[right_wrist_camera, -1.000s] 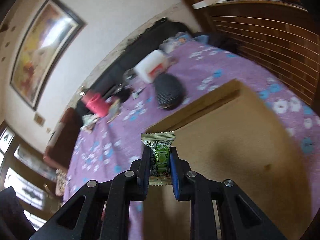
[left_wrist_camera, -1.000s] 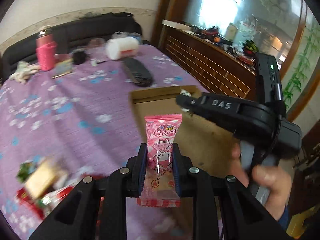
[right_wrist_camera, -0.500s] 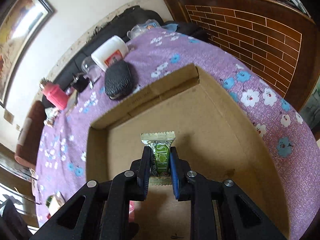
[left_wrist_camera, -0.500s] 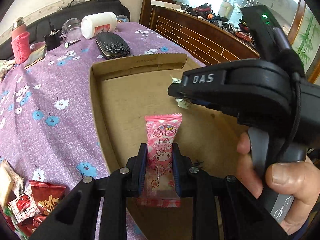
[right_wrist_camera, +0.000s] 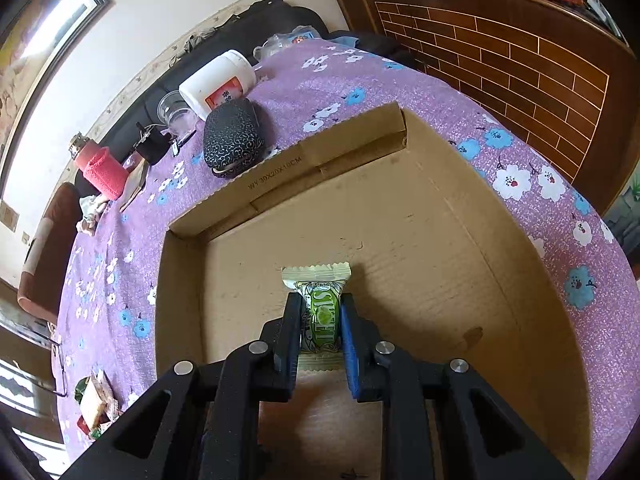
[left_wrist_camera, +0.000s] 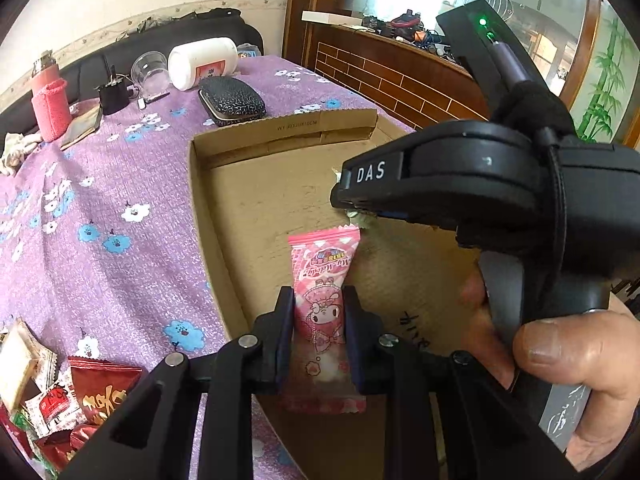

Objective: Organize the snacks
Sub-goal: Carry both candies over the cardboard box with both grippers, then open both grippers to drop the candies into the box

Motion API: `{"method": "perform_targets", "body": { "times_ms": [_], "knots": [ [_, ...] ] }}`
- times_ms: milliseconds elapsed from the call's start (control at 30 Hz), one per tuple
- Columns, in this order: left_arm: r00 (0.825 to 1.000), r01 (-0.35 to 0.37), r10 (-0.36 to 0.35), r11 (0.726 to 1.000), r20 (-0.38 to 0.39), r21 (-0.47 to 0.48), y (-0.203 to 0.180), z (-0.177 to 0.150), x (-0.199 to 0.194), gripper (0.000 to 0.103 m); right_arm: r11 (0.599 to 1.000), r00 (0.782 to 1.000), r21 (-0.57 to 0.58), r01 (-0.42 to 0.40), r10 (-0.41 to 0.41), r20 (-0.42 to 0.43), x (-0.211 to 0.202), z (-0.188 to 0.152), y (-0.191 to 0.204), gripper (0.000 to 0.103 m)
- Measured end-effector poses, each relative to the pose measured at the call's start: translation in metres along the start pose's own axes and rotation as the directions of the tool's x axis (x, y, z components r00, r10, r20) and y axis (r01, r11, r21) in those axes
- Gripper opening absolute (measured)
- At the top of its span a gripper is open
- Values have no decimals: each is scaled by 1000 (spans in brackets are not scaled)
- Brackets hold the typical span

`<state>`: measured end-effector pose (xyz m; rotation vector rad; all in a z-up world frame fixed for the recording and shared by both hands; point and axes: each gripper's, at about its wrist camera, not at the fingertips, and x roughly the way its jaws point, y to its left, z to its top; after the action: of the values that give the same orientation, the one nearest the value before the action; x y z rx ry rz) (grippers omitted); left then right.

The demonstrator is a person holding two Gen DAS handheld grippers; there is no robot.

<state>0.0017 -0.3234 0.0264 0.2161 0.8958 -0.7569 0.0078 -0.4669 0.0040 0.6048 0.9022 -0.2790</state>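
Left hand-held gripper (left_wrist_camera: 319,314) is clenched on a pink cartoon-printed candy packet (left_wrist_camera: 322,312) above the cardboard box (left_wrist_camera: 200,216); its lettering is too small to read. Right hand-held gripper (right_wrist_camera: 320,320), marked "DAS", pinches a green sweet (right_wrist_camera: 321,312) over the bare box floor. Box wall reads "30X20X10CM". Snack pile (left_wrist_camera: 60,400) on the bench (left_wrist_camera: 100,200) is cut off.

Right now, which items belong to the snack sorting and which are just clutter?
Job:
- pink cartoon snack packet, in left gripper
- green snack packet, in right gripper
- open cardboard box
- loose snack pile

Clutter:
- white jar
- black patterned case
- pink sleeved bottle
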Motion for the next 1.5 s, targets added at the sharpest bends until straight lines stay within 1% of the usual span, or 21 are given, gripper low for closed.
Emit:
{"method": "perform_targets", "body": {
  "times_ms": [333,433,533,633,867,933,1033,1167,1367,1500],
  "knots": [
    [1000,-1,1,1000,5,2,0,2,-1,24,1000,1000,-11,9,-9,10,-2,-1,5,20],
    [1000,-5,5,1000,11,0,0,3,-1,28,1000,1000,-15,12,-12,18,-5,-1,6,21],
    [1000,-14,14,1000,17,-7,2,4,-1,33,1000,999,-11,14,-14,31,-8,0,5,27],
    [1000,-8,8,1000,18,-17,4,6,-2,34,1000,999,-7,11,-11,41,-11,0,4,27],
    [999,-32,33,999,42,-15,3,7,-6,36,1000,998,3,2,-2,55,-16,1,4,27],
    [998,-41,42,999,55,-16,3,8,-9,37,1000,998,9,-6,6,64,-18,2,3,27],
    [995,-61,62,998,76,-18,4,10,-14,41,1000,997,14,-19,18,77,-21,3,2,27],
    [993,-67,70,997,92,-32,7,14,-22,42,999,996,17,-27,25,91,-24,4,2,27],
    [992,-87,93,994,83,-70,18,19,-38,42,999,995,16,-32,30,93,-24,3,2,27],
    [990,-109,116,989,73,-95,28,19,-54,43,999,995,-18,-40,42,91,-24,0,10,27]
  ]
}}
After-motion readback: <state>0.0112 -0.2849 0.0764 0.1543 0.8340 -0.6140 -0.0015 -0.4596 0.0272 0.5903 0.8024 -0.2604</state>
